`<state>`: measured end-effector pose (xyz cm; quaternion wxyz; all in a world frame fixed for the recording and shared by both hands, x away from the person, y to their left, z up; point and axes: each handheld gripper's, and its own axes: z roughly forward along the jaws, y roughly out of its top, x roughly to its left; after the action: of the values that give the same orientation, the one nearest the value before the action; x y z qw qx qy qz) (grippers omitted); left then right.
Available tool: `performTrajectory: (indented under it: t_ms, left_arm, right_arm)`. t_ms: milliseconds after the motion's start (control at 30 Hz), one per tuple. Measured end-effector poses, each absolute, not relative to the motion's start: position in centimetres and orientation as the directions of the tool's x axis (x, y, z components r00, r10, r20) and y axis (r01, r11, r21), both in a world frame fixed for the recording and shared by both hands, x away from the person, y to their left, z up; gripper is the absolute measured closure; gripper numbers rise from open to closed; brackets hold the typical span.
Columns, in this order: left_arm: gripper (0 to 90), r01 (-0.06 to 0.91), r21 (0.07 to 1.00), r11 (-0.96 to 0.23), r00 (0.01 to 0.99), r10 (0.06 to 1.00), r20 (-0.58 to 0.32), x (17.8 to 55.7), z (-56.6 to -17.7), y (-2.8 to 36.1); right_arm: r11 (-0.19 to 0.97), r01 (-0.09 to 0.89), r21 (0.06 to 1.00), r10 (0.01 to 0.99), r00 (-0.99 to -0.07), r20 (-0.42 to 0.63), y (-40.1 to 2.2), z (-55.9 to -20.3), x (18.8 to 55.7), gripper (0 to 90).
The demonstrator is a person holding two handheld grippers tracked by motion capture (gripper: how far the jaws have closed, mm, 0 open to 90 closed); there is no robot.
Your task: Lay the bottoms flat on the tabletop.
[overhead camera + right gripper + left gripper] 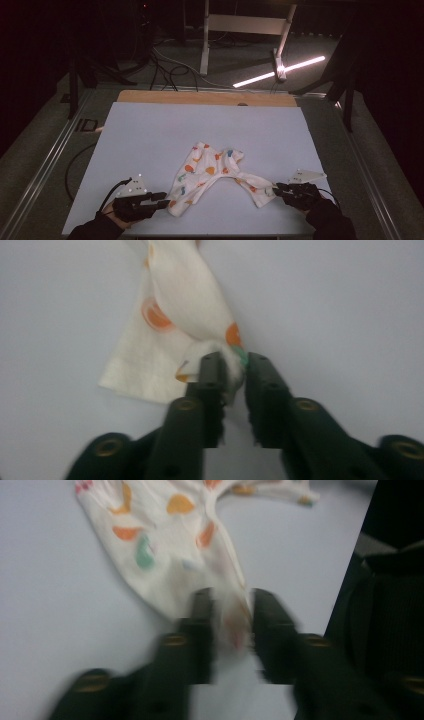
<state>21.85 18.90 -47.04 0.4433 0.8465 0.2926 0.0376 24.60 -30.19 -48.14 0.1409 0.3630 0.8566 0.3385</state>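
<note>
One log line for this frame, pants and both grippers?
item: patterned baby pants flat on white table | left gripper: at left leg cuff, open | right gripper: at right leg cuff, open

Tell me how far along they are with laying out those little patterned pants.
Done: the patterned pants lie on the white table sheet, legs spread apart. In hand: the left gripper and right gripper sit at the two leg ends, jaws parted with cloth between them. Left: the waist end looks bunched; no fold shows yet.
</note>
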Motion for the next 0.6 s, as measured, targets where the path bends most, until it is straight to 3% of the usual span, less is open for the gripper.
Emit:
performTrajectory:
  t_ms: [100, 433, 600]
  left_arm:
    - [40.3, 0.448, 0.793, -0.414, 0.821, 0.541, -0.181, 23.2, -46.0, 18.8]
    - [38.0, 0.446, 0.778, -0.442, 0.820, 0.549, -0.159, 29.0, -45.2, 16.5]
    - [38.1, 0.474, 0.754, -0.456, 0.797, 0.586, -0.147, 32.6, -46.4, 15.5]
  right_arm:
    - [0.491, 0.491, 0.719, 0.710, -0.704, -0.004, -30.1, -46.7, 24.9, 59.6]
    - [0.481, 0.432, 0.763, 0.708, -0.705, -0.046, -27.7, -44.6, 28.4, 61.4]
    - [0.471, 0.434, 0.768, 0.705, -0.708, -0.032, -25.4, -45.2, 30.6, 52.3]
